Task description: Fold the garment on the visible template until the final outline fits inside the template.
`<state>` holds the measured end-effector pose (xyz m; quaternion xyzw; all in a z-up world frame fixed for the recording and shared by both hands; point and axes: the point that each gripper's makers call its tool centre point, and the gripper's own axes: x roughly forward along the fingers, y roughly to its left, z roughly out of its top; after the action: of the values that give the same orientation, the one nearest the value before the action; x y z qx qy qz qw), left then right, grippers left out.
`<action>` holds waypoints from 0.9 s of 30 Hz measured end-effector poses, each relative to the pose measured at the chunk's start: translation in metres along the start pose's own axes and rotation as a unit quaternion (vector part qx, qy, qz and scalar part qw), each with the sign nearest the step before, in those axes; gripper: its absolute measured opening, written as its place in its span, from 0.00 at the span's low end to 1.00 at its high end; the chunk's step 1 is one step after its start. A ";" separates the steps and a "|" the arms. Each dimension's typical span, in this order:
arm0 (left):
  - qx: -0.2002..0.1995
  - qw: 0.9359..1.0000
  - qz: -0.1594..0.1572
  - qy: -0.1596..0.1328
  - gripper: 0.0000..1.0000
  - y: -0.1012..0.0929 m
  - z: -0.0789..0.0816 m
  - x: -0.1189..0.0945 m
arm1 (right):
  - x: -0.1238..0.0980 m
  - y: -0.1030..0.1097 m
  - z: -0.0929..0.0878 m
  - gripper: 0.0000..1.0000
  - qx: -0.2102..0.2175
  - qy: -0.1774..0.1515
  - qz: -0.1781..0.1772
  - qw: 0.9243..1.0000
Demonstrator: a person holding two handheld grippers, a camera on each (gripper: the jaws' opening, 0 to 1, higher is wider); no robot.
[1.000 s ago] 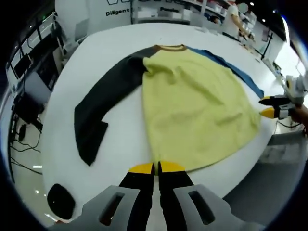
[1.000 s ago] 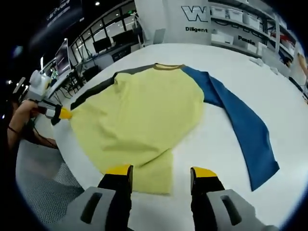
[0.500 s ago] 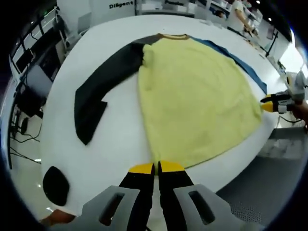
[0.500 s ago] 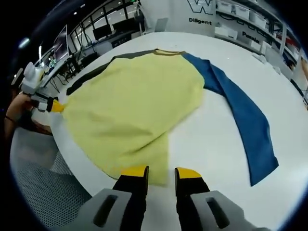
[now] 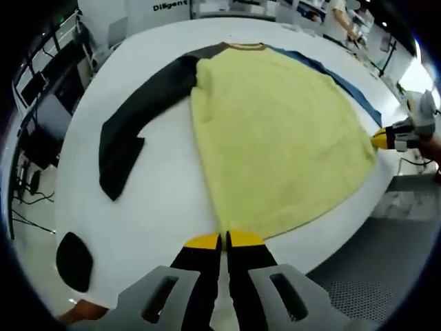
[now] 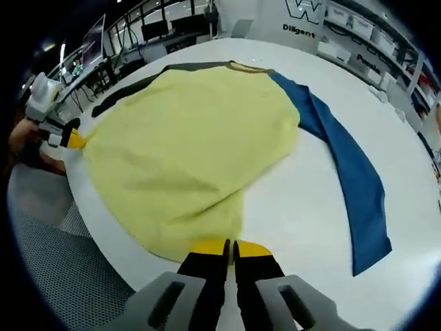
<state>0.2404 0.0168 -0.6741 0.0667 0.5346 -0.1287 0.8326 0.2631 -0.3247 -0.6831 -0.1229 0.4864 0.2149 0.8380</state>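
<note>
A long-sleeved shirt with a yellow body (image 5: 275, 138) lies flat on the round white table (image 5: 158, 207). Its dark grey sleeve (image 5: 134, 117) stretches left in the left gripper view; its blue sleeve (image 6: 348, 165) runs right in the right gripper view. My left gripper (image 5: 224, 240) is shut on one corner of the yellow hem. My right gripper (image 6: 229, 247) is shut on the other hem corner, and it also appears as the right gripper (image 5: 382, 140) at the table's edge. The left gripper (image 6: 72, 140) enters the right gripper view at far left. The brown collar (image 6: 248, 67) points away.
A black oval patch (image 5: 74, 261) sits on the table near the left gripper. Beyond the table's near edge is grey mesh floor (image 6: 48, 262). Desks with monitors (image 6: 148, 31) and shelving stand behind the table. A person's hand (image 6: 24, 138) holds the left gripper.
The right gripper's jaws went from wide open to shut on the yellow hem corner. Both views have shifted slightly, and the yellow body now looks pulled flatter and wider.
</note>
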 end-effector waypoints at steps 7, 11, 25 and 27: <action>-0.001 1.000 -0.006 -0.014 0.00 0.000 0.001 0.000 | -0.014 -0.008 -0.008 0.00 0.076 0.014 -0.010 0.997; -0.016 1.000 -0.016 -0.020 0.00 -0.003 0.000 -0.001 | -0.026 -0.009 -0.015 0.00 0.102 0.025 -0.021 0.994; -0.007 0.999 -0.032 -0.018 0.00 -0.017 -0.002 -0.006 | -0.028 -0.014 -0.030 0.00 0.079 0.057 -0.055 0.994; -0.009 0.999 -0.032 -0.016 0.00 -0.019 -0.003 -0.006 | -0.027 -0.015 -0.031 0.00 0.073 0.062 -0.057 0.994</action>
<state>0.2303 0.0000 -0.6691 0.0397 0.5242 -0.1517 0.8371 0.2347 -0.3569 -0.6757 -0.1017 0.5438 0.1224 0.8240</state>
